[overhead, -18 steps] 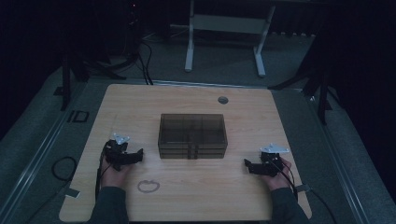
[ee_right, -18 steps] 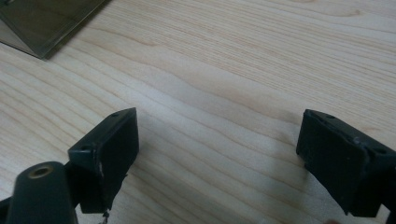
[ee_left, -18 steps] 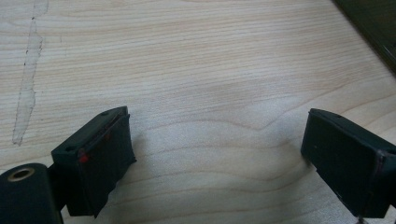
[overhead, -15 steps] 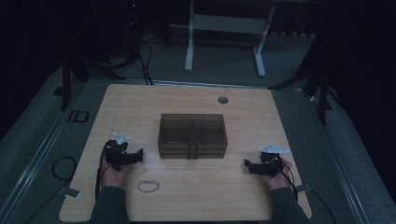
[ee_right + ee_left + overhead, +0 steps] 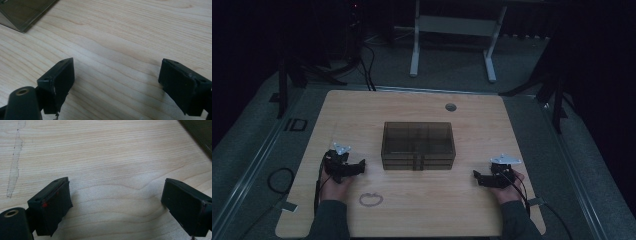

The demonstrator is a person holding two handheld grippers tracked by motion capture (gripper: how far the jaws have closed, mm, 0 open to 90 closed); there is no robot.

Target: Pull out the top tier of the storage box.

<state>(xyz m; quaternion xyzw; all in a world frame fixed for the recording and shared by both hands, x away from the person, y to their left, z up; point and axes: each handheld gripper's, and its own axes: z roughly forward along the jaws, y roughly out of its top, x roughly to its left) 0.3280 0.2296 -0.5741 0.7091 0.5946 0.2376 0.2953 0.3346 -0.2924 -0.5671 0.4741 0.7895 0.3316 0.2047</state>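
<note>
Nothing moved, box [image 5: 418, 145] between left tool [image 5: 358, 166], right tool [image 5: 478, 178]

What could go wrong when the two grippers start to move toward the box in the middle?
Both jaws stand open with nothing between them. The left gripper and right gripper flank the dark clear box, which looks light, so a one-sided push might slide it. The left gripper might also drag the small ring lying near it.

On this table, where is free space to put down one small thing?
The far strip of the table behind the dark box is bare up to the round hole. The near edge right of the small ring is bare too. Beside the box, left gripper and right gripper crowd both sides.
</note>
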